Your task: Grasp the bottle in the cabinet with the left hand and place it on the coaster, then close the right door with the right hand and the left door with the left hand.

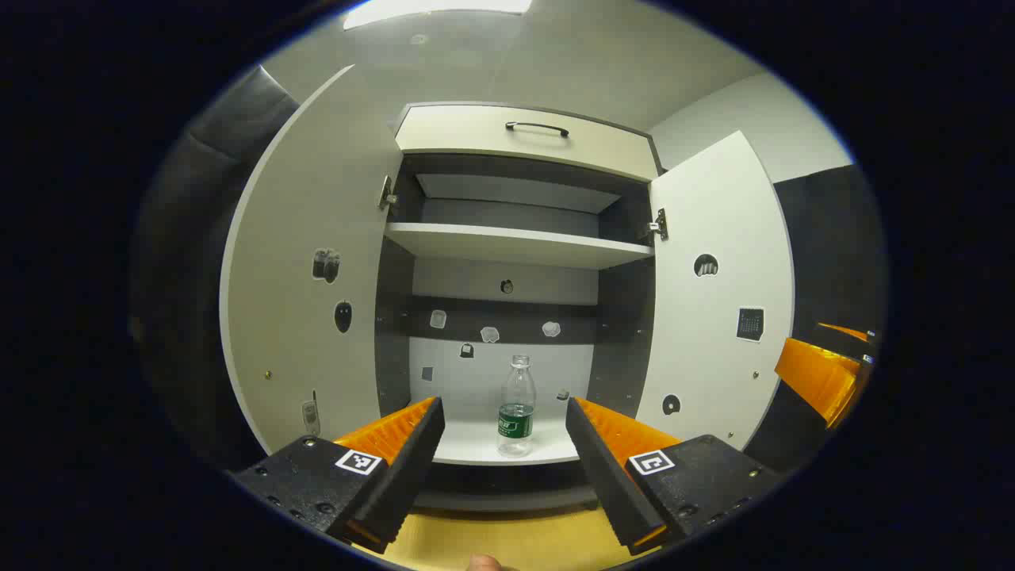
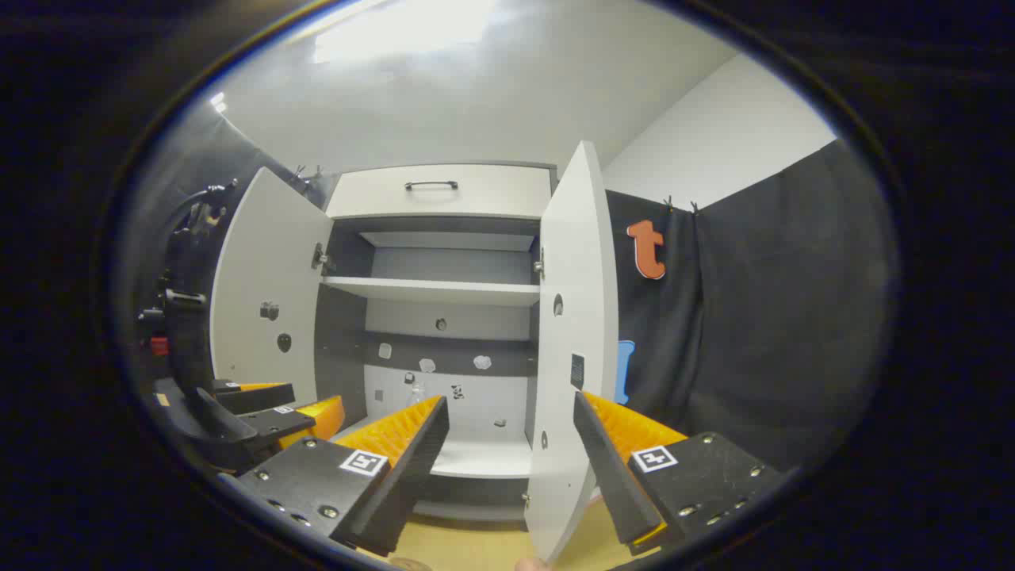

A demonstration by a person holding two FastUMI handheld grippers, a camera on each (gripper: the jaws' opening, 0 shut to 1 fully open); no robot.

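Note:
A clear plastic bottle (image 1: 516, 408) with a green label stands upright on the cabinet's lower shelf (image 1: 476, 448), near its front edge. My left gripper (image 1: 503, 402) is open and short of the shelf, with the bottle framed between its fingers farther off. The left door (image 1: 309, 277) and right door (image 1: 718, 293) both stand wide open. In the right gripper view my right gripper (image 2: 510, 399) is open, and the right door (image 2: 575, 333) shows edge-on in the gap between its fingers, touching neither. The bottle's top (image 2: 414, 391) peeks over one finger. The left gripper (image 2: 262, 412) shows at the left.
A drawer front with a dark handle (image 1: 538, 127) tops the cabinet, and an upper shelf (image 1: 515, 244) sits above the bottle. A wooden tabletop (image 1: 507, 543) lies below the cabinet. The right gripper (image 1: 825, 373) shows beyond the right door. Black cloth hangs on both sides.

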